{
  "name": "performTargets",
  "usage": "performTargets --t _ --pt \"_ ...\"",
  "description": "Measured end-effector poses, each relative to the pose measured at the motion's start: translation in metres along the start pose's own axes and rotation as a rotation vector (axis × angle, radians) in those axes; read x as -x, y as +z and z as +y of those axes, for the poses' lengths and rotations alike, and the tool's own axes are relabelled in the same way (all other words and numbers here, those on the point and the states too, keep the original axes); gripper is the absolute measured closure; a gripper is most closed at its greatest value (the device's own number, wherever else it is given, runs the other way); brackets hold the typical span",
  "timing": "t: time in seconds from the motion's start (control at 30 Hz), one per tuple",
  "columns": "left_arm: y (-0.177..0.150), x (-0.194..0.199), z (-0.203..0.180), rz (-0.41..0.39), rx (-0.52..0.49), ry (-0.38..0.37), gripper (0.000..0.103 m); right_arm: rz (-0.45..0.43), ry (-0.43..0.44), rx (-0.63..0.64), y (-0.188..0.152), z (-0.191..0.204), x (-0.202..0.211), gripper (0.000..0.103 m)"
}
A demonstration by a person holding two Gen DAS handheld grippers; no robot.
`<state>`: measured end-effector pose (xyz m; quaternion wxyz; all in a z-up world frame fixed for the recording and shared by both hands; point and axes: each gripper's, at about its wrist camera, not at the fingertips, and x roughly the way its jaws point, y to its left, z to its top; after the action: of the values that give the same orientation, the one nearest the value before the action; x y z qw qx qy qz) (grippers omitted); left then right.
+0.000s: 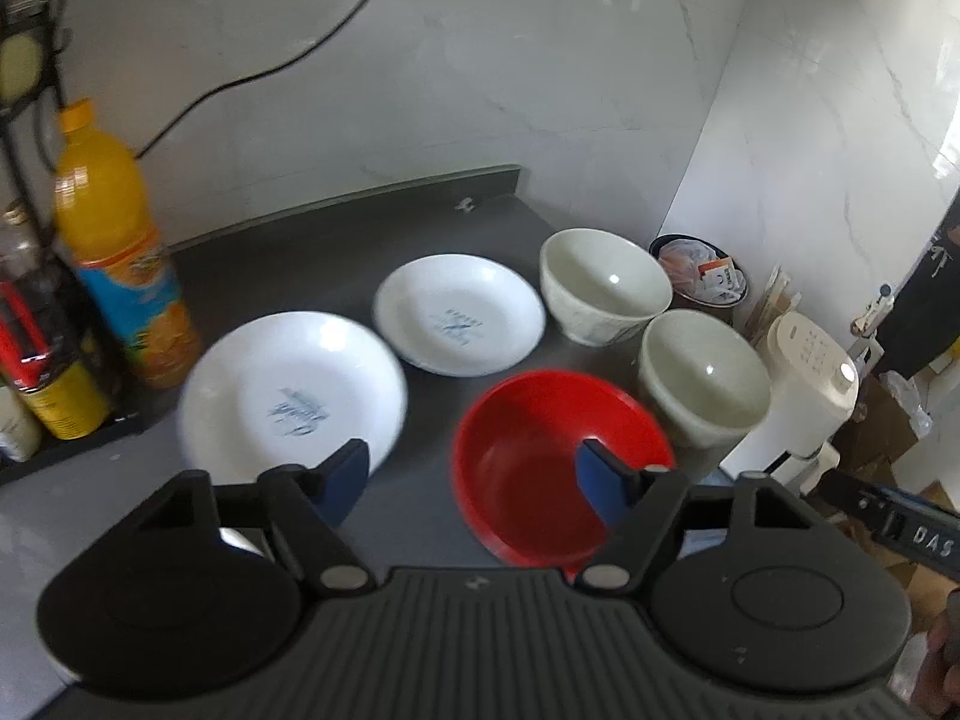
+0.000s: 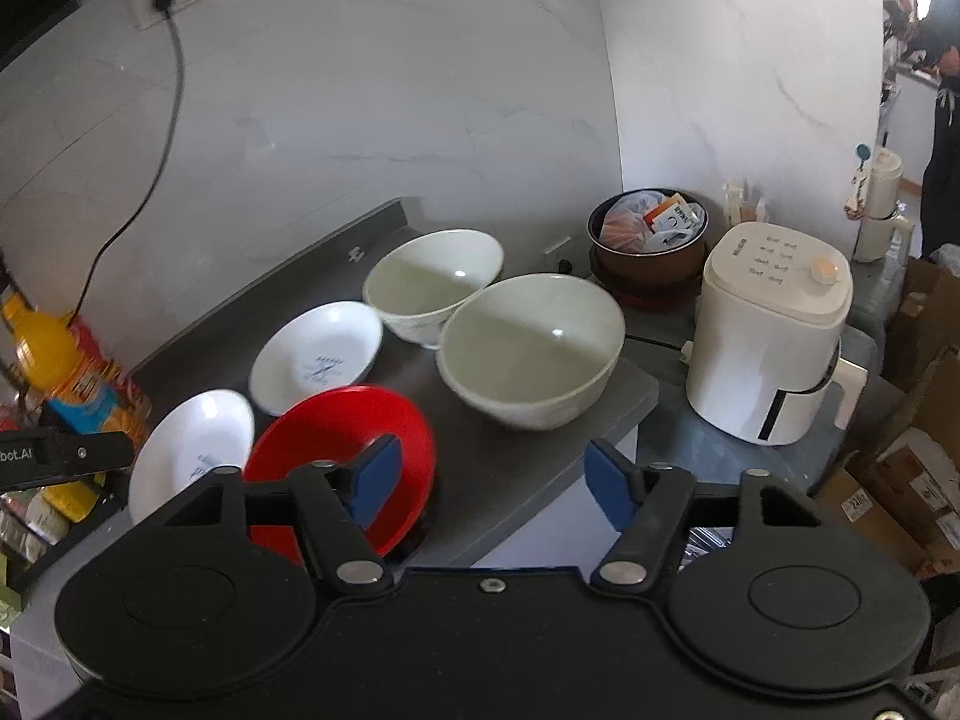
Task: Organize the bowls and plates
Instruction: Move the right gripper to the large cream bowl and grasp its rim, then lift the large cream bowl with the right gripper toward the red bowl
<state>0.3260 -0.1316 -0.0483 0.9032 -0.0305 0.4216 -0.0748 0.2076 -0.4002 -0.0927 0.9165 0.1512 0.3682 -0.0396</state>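
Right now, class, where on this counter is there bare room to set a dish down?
Bare counter lies behind the two plates, toward the wall, and in front of the red bowl beside the near white bowl. Around the juice bottle it is crowded.

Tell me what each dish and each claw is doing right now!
Left claw: open, holding nothing.
Right claw: open, holding nothing.
Red bowl: upright, empty, on the counter.
Near cream bowl: upright, empty.
Far cream bowl: upright, empty.
Near white plate: flat, empty, unstacked.
Far white plate: flat, empty, unstacked.
Juice bottle: standing, capped.
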Motion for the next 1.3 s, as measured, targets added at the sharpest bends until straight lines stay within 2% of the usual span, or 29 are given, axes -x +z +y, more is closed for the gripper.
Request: performTargets --t 0.23,0.37,0.43,0.63,0.87,1.13,1.3 --pt "0.024 -0.053 -0.065 0.032 0.034 0.010 0.034 0.043 0.061 0.026 0.037 -0.047 -0.047 0.044" --pt "0.031 -0.076 -0.087 0.044 0.048 0.024 0.035 0.069 0.087 0.042 0.051 -0.066 -0.071 0.046" --pt "0.036 -0.086 -0.097 0.053 0.056 0.024 0.037 0.087 0.095 0.036 0.056 -0.073 -0.082 0.050" --pt "0.042 -0.118 -0.124 0.090 0.044 0.021 0.044 0.128 0.114 0.014 0.066 -0.090 -0.111 0.054" --pt "0.044 -0.156 -0.138 0.143 0.056 0.007 0.055 0.183 0.129 -0.012 0.072 -0.104 -0.142 0.061" --pt "0.047 -0.199 -0.139 0.202 0.107 0.017 0.060 0.244 0.136 -0.026 0.072 -0.109 -0.175 0.066" --pt "0.049 -0.220 -0.139 0.229 0.119 0.017 0.070 0.272 0.140 -0.034 0.070 -0.109 -0.190 0.071"
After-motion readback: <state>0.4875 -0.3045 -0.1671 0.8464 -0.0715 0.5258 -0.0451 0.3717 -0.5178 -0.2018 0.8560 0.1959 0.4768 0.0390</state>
